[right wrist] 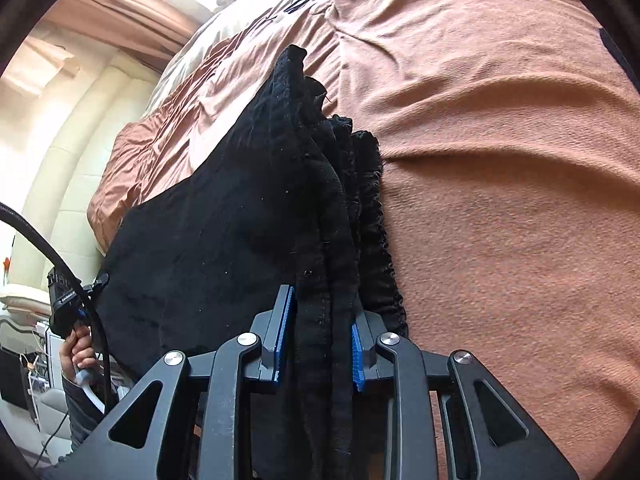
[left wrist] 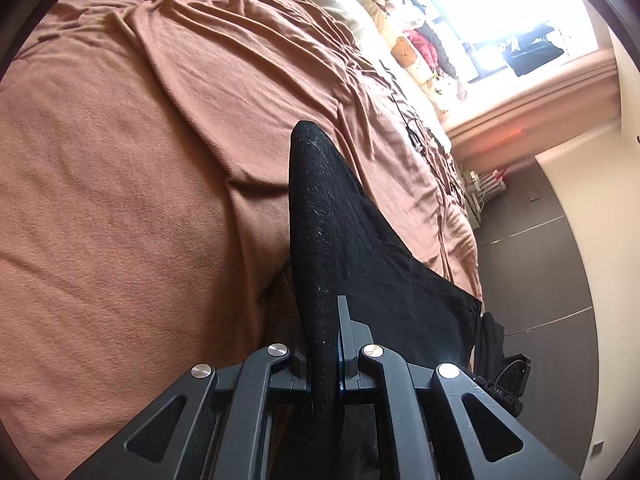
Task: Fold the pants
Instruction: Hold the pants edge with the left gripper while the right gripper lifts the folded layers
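Brown blanket [left wrist: 140, 200] covers the bed by a bright window [left wrist: 500, 12]; both grippers' fingers [right wrist: 280, 320] clench black pants [right wrist: 224, 240].

- No text, label, brand, number or sign can be read in either wrist view.
- The black handheld device [right wrist: 66, 300] at the left edge of the right wrist view bears a thin line of pale print, too small and blurred to read.
- The dark marks on the far part of the brown fabric bedspread [left wrist: 420, 136] cannot be made out as letters.
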`<state>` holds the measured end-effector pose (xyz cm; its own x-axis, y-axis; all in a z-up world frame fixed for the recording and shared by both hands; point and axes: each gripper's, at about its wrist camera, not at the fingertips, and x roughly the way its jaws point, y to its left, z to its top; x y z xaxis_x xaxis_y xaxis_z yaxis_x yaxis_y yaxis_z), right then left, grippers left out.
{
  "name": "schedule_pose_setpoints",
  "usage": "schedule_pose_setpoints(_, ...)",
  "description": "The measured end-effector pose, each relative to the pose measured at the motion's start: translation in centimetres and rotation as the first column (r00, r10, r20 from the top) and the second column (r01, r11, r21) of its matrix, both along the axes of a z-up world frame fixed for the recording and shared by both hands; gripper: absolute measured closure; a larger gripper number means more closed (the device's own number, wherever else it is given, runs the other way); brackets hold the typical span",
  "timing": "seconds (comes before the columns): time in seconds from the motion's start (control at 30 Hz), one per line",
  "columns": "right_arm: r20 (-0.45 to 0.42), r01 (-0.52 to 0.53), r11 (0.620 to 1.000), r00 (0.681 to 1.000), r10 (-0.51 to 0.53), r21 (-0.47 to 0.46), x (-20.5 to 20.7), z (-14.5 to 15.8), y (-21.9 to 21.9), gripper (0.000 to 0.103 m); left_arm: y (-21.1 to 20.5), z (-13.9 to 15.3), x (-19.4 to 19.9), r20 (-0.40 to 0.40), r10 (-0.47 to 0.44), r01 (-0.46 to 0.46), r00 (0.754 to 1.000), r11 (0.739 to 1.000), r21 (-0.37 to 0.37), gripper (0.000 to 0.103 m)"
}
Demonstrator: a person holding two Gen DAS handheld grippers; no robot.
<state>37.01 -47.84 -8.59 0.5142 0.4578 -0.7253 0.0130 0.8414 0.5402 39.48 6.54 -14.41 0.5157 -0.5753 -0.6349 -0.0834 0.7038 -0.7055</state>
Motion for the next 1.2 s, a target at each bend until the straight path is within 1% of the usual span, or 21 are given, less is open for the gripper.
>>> schedule_pose_setpoints(0.2,-0.004,-0.044,0.999,0.999,0.044,-0.003,2.5,-0.5,3.6,0.080,3.4,-0.5,-0.8,-0.010,0.027,-0.027,1.000,1.000,0.000,0.095)
schedule_pose_setpoints(0.43,-0.008,-0.085,0.996,0.996,0.085,-0.011,4.0,-1.1,6.7,0.080,7.1,-0.9,-1.6,-0.013,0.040,-0.040,0.999,0.999,-0.008,0.095)
schedule_pose_setpoints(0.63,0.004,-0.129,0.992,0.992,0.129,-0.008,4.6,-1.1,9.6,0.080,9.8,-1.7,-2.1,-0.013,0.028,-0.028,1.000,0.999,-0.024,0.095)
schedule_pose_setpoints(0.73,0.001,-0.136,0.990,0.991,0.136,-0.042,5.2,-1.2,11.0,0.080,10.8,-2.2,-2.3,-0.016,0.026,-0.026,1.000,0.999,-0.034,0.095)
schedule_pose_setpoints(0.83,-0.001,-0.135,0.989,0.991,0.135,-0.052,5.6,-1.4,11.6,0.081,11.4,-2.4,-2.3,-0.018,0.023,-0.023,1.000,0.999,-0.043,0.095)
schedule_pose_setpoints(0.87,0.000,-0.132,0.989,0.991,0.132,-0.059,5.6,-1.5,11.6,0.083,11.5,-2.3,-2.4,-0.017,0.022,-0.022,1.000,0.999,-0.044,0.095)
schedule_pose_setpoints(1.0,0.003,-0.106,0.993,0.994,0.106,-0.053,5.7,-1.4,11.3,0.086,12.1,-1.7,-2.6,-0.011,0.030,-0.030,0.999,0.999,-0.029,0.095)
schedule_pose_setpoints(1.1,0.009,-0.123,0.990,0.992,0.124,-0.067,5.4,-0.9,12.7,0.086,13.1,-1.0,-2.8,-0.005,0.051,-0.051,0.999,0.999,-0.018,0.095)
schedule_pose_setpoints(1.17,0.007,-0.137,0.986,0.990,0.138,-0.093,5.4,-0.7,13.7,0.086,13.7,-0.9,-3.1,-0.010,0.063,-0.063,0.998,0.998,-0.011,0.095)
schedule_pose_setpoints(1.2,0.004,-0.142,0.982,0.990,0.143,-0.126,5.4,-0.7,14.2,0.086,13.7,-1.0,-3.2,-0.014,0.067,-0.067,0.998,0.998,-0.010,0.095)
